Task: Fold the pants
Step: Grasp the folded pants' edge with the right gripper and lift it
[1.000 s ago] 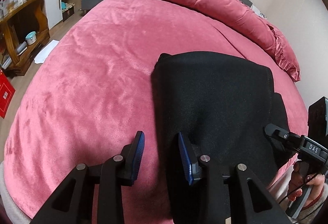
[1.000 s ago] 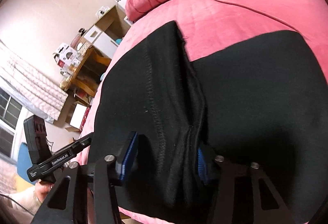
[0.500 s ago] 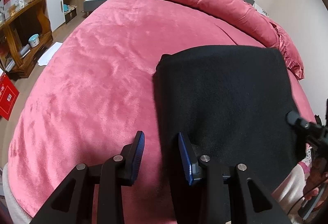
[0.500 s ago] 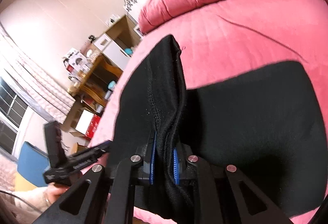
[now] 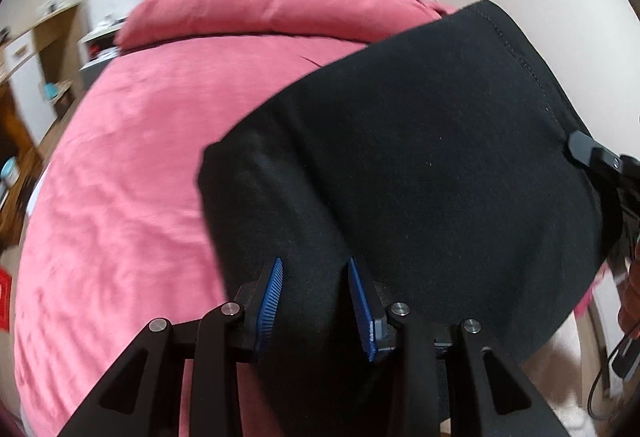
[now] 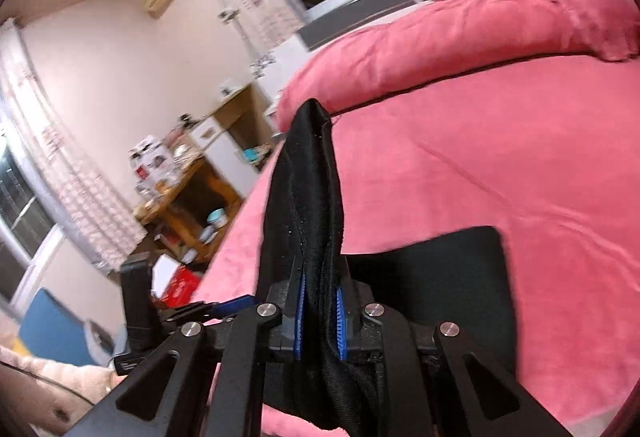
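Where the right wrist view looks along its own fingers, nearly pressed together at the right gripper (image 6: 320, 277), having just been closing. Pinched between the blue pads (image 6: 298, 317): a thick bunched fold of the black pants (image 6: 304, 177). Rising straight ahead of these jaws as a tall narrow ridge, tilted slightly left, with a stitched seam running up its middle and a blunt corner at the top. Hanging below the jaws in a dark rumpled tail. Spread flat to the right of the jaws, low down, on the pink bedcover (image 6: 500, 137): another dark panel of the same cloth. Off to the left of these jaws and just below their level, a blurred glimpse of the other tool's body and one blue pad.

At the left gripper (image 5: 315, 265), partly spread. Filling the whole gap between its two pads, touching both: a rounded hump of the pants. Cannot tell whether pressed or merely resting there. Ahead of the jaws and sweeping up to their right, a broad lifted sheet of black cloth, with a stitched hem along its far right edge. To the left of the jaws, bare pink cover, much blurred. Far ahead, beyond the cloth, a long rolled pink quilt (image 5: 260, 5) across the bed. At the right edge of the sheet, the black tip of the right tool against the cloth.
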`<state>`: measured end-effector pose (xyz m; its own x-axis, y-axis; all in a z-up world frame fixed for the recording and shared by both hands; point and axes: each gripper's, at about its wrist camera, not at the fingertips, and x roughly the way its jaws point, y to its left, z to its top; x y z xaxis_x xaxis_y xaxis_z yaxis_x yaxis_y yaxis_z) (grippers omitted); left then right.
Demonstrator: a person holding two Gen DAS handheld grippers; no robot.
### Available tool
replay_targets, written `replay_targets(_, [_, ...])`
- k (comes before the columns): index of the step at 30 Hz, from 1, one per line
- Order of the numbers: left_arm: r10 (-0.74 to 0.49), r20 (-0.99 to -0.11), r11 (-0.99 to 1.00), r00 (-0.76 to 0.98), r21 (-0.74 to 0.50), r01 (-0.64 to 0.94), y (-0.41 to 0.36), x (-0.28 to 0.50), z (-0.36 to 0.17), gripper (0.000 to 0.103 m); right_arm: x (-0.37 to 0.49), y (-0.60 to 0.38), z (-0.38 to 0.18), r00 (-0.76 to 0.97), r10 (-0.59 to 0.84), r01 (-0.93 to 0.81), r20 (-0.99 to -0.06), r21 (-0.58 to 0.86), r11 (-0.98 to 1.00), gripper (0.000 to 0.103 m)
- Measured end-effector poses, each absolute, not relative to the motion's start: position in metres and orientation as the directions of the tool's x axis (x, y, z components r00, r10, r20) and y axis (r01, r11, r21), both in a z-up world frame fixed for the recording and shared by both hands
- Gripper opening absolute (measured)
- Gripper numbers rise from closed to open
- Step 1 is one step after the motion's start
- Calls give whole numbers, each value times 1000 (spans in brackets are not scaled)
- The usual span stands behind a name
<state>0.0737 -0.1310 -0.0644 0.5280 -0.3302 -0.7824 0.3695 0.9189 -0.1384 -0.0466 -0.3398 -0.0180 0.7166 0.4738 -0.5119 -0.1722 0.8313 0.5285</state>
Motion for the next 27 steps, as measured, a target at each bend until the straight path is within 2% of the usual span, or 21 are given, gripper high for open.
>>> replay_targets(7, [-244, -819, 899, 519, 9, 438, -172, 79, -86, 34, -41, -387, -90, 662, 420, 55, -620, 600, 798, 12])
replay_targets(10, [-261, -811, 894, 524, 1, 448, -167, 72, -84, 34, -38, -393, -115, 643, 447, 97, -622, 646, 757, 14])
replay_targets(13, [-300, -786, 901, 540, -47, 432, -149, 63, -79, 35, -38, -403, -124, 656, 496, 115, -568, 726, 678, 32])
replay_targets(14, [-298, -778, 907, 553, -50, 418, -142, 60, -79, 35, -38, -407, -127, 663, 519, 111, -539, 756, 645, 52])
replay_targets(15, [-298, -776, 910, 557, -54, 412, -138, 59, -81, 36, -39, -410, -127, 675, 530, 108, -513, 780, 617, 63])
replay_targets(18, [-298, -778, 911, 553, -58, 409, -135, 60, -86, 42, -35, -406, -131, 667, 541, 107, -513, 784, 611, 62])
replay_targets(19, [-294, -778, 910, 554, -52, 410, -137, 62, -86, 42, -32, -399, -132, 648, 532, 111, -545, 758, 643, 52])
replay_targets(20, [-285, -782, 911, 554, -42, 410, -140, 64, -87, 42, -30, -392, -131, 632, 513, 109, -580, 722, 683, 29])
replay_targets(21, [-281, -786, 911, 551, -38, 411, -143, 66, -87, 42, -26, -382, -126, 608, 470, 103, -640, 650, 753, 15])
replay_targets(23, [-286, -788, 905, 545, -34, 425, -151, 69, -85, 42, -24, -375, -113, 617, 444, 82, -650, 614, 785, 14])
replay_targets(27, [-330, -768, 868, 549, -18, 497, -171, 59, -74, 44, -34, -388, -79, 688, 396, 50, -608, 585, 810, 13])
